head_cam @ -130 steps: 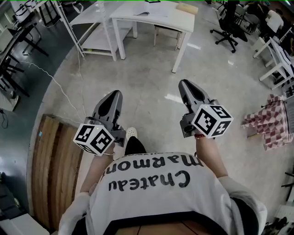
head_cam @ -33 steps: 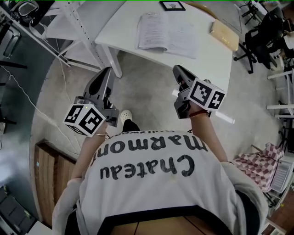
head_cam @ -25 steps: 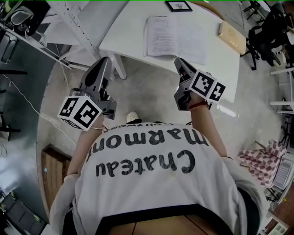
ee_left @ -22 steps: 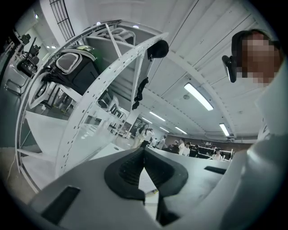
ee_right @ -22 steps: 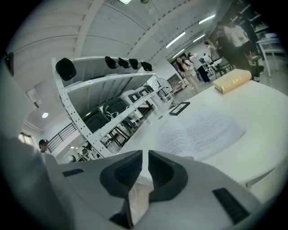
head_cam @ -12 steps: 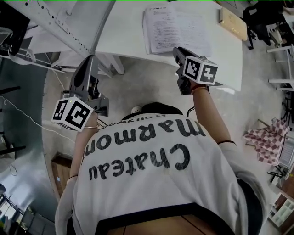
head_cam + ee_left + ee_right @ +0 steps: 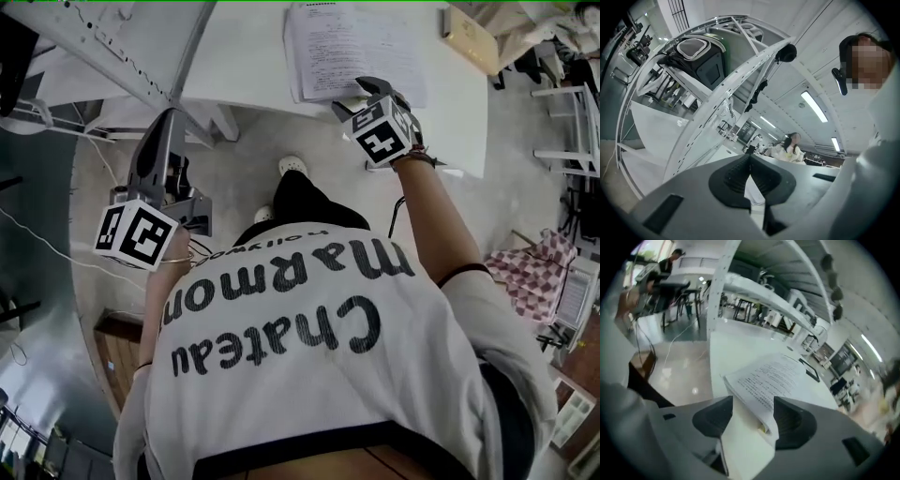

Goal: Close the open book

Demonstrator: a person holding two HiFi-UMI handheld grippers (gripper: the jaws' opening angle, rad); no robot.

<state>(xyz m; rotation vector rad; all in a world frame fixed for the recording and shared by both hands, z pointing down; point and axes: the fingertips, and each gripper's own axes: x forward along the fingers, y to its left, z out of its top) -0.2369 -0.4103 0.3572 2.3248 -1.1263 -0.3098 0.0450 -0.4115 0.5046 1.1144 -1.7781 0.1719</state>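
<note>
Open book [image 7: 352, 47] lies at 12 o'clock on the white table [image 7: 246, 56]; its pages look light and floppy. Your right gripper [image 7: 358, 92] is opening its jaws with the book's near edge between them, so pinch there. Your left gripper [image 7: 167, 127] has its jaws together, empty.

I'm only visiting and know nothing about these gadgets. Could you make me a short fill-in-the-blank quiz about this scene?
1. The book lies on a white ____.
2. The gripper at the book's near edge is the person's ____ one.
3. The book is ____, its printed pages facing up.
Missing words: table; right; open.
Note: the right gripper has the book's near edge between its opening jaws.
</note>
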